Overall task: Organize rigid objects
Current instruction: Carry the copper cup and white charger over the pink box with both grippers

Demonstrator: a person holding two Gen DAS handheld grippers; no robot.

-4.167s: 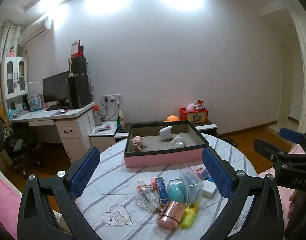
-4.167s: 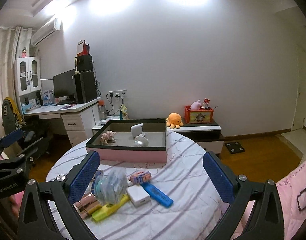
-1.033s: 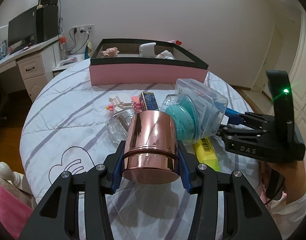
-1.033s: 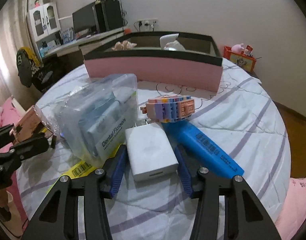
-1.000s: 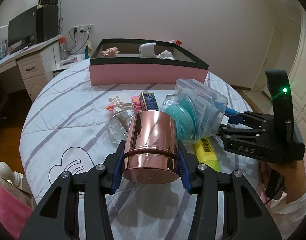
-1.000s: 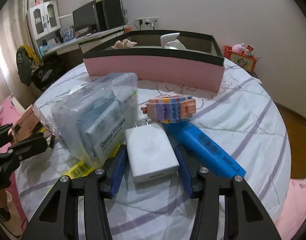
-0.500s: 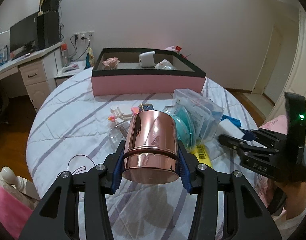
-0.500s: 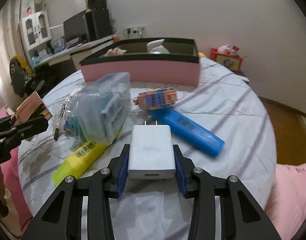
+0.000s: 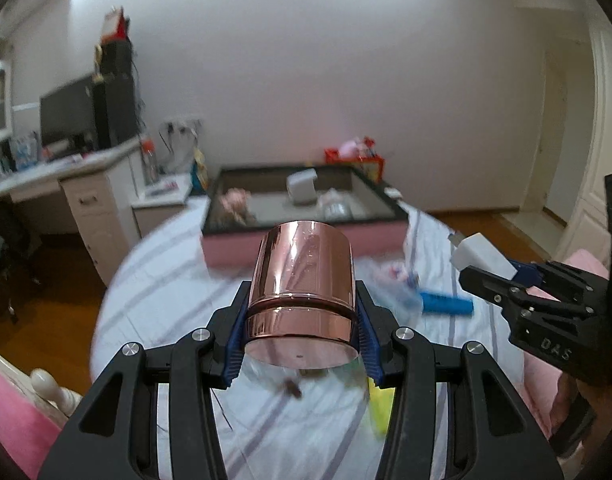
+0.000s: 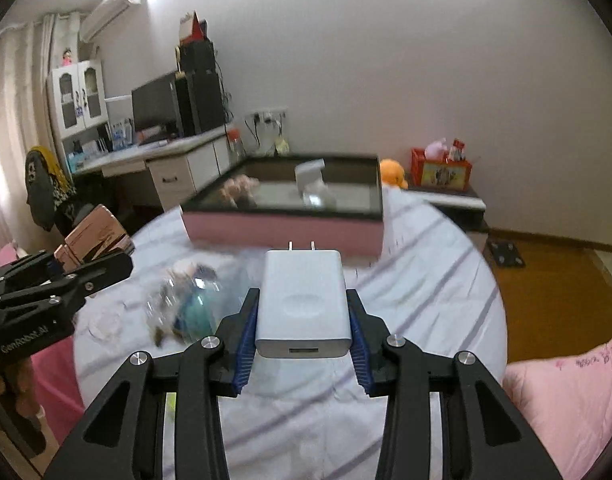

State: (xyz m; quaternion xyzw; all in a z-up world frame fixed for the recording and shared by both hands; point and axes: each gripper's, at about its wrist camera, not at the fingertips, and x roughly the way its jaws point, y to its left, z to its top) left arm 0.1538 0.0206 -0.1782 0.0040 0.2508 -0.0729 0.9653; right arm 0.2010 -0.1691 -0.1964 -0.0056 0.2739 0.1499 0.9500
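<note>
My left gripper (image 9: 301, 322) is shut on a rose-gold metal cup (image 9: 301, 280), held lying along the fingers above the round table (image 9: 165, 280). Over on the right, my right gripper (image 10: 302, 320) is shut on a white charger plug (image 10: 302, 304) with its two prongs pointing away. Each gripper shows in the other's view: the right one with the charger plug (image 9: 480, 254), the left one with the cup (image 10: 93, 236). Ahead on the table stands the pink box with a dark rim (image 10: 281, 230), holding a small plush, a white device and a clear item.
On the striped tablecloth lie a clear plastic box with a teal item (image 10: 185, 304), a blue bar (image 9: 446, 304) and a yellow bar (image 9: 380, 408). A desk with a monitor (image 10: 157, 108) stands at the left, and a low shelf with a red crate (image 10: 440, 170) at the back wall.
Both grippers have risen off the table with the cup and the charger in them, and the view has tipped up toward the box. The right jaws closed onto the charger.
</note>
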